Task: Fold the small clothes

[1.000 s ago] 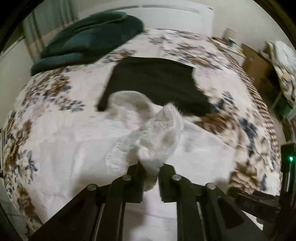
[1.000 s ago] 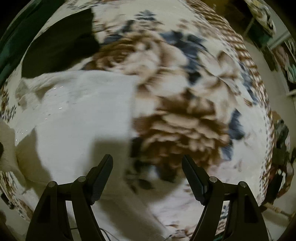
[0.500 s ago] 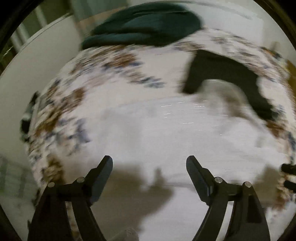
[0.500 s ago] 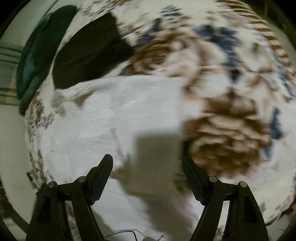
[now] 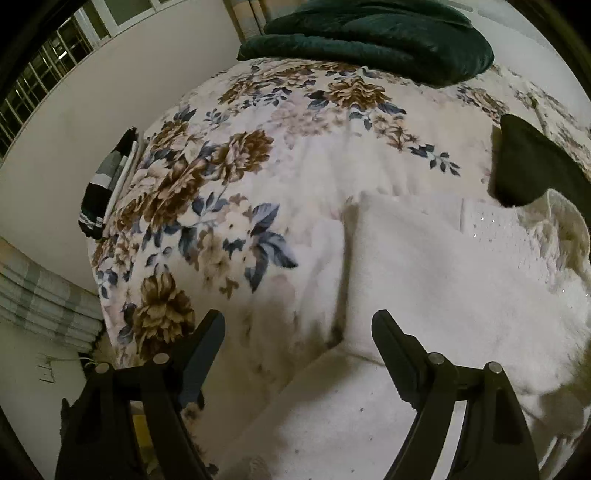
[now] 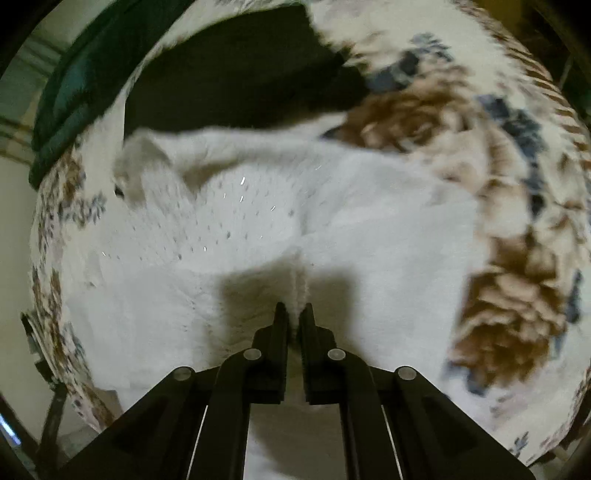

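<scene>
A white fluffy garment (image 5: 443,280) lies spread on the floral bedspread (image 5: 207,192). My left gripper (image 5: 298,334) is open and empty, held over the garment's left edge. In the right wrist view the same white garment (image 6: 258,229) fills the middle. My right gripper (image 6: 294,314) is shut on a pinched ridge of the white cloth near its front edge. A black garment (image 6: 240,74) lies flat just beyond the white one; its corner also shows in the left wrist view (image 5: 524,170).
A dark green blanket (image 5: 369,33) is piled at the far end of the bed, and it shows in the right wrist view (image 6: 74,96) too. A folded striped cloth (image 5: 107,181) sits at the bed's left edge by the wall (image 5: 74,110).
My left gripper let go of the white cloth, opened and swung left. My right gripper moved over the white garment and closed on a fold of it.
</scene>
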Motion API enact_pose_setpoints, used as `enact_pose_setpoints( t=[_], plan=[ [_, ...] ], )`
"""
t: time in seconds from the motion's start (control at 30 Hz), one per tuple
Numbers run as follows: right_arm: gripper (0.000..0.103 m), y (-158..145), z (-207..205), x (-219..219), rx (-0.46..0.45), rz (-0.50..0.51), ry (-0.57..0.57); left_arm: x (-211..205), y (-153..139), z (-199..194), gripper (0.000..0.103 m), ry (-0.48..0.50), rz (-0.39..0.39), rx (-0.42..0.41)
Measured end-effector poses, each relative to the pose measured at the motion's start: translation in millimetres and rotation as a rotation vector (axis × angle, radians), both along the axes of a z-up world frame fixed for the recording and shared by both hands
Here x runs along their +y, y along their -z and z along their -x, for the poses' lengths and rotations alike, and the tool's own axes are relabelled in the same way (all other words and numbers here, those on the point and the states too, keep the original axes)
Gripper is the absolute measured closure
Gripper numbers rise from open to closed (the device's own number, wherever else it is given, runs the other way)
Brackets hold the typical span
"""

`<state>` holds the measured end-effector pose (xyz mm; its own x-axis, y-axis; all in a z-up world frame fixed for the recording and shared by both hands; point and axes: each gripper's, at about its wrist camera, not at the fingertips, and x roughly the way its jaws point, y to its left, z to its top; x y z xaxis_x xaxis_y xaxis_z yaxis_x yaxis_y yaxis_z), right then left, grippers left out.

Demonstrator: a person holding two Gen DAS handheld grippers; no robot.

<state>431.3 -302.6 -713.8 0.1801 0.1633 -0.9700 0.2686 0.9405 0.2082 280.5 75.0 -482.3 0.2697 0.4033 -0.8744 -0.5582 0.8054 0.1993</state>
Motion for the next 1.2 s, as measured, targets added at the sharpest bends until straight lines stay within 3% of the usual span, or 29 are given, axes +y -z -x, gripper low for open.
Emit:
enact_pose_setpoints(
  t=[0.07, 0.3, 0.47, 0.53, 0.6, 0.63, 0.73, 0.8, 0.9, 1.0, 1.2],
  plan=[
    [0.097, -7.9, 3.4, -19.3, 0.001, 0.035, 0.036, 3.7, 2.1, -8.3, 0.010, 0.013, 0.028, -0.011],
    [0.097, 5.8, 10.4, -72.4, 0.082, 0.086, 0.068, 4.6, 12.8, -51.1, 0.010, 0.068, 0.072, -0.039],
    [0.096, 30.1, 7.7, -73.4, 0.161, 0.091, 0.060, -0.1, 40.8, -89.6, 0.010, 0.146, 0.020, 0.016],
    [0.086, 28.5, 8.0, -78.9, 0.167, 0.081, 0.093, -3.1, 54.9, -99.3, 0.010, 0.177, -0.001, 0.056],
    [0.066, 14.1, 11.0, -85.1, 0.136, 0.097, 0.128, -5.8, 66.4, -104.9, 0.010, 0.208, -0.011, 0.092],
    [0.065, 6.3, 13.8, -88.7, 0.116, 0.098, 0.137, -6.5, 68.2, -105.2, 0.010, 0.220, -0.016, 0.094],
    [0.064, -14.4, 19.2, -80.1, 0.050, 0.101, 0.102, -11.1, 67.1, -100.2, 0.010, 0.252, -0.041, 0.075],
    [0.064, -12.6, 19.7, -69.4, 0.039, 0.083, 0.055, -10.9, 70.2, -99.8, 0.010, 0.258, -0.041, 0.083],
    [0.064, 11.7, 23.2, -54.0, 0.078, 0.047, 0.018, -7.6, 81.6, -100.6, 0.010, 0.254, -0.026, 0.107],
    [0.065, 37.5, 26.1, -50.7, 0.146, 0.105, 0.014, 0.4, 91.7, -103.6, 0.010, 0.255, -0.015, 0.120],
    [0.065, 33.6, 19.4, -54.6, 0.172, 0.117, 0.074, 9.4, 79.1, -102.6, 0.010, 0.268, 0.030, 0.078]
  ],
)
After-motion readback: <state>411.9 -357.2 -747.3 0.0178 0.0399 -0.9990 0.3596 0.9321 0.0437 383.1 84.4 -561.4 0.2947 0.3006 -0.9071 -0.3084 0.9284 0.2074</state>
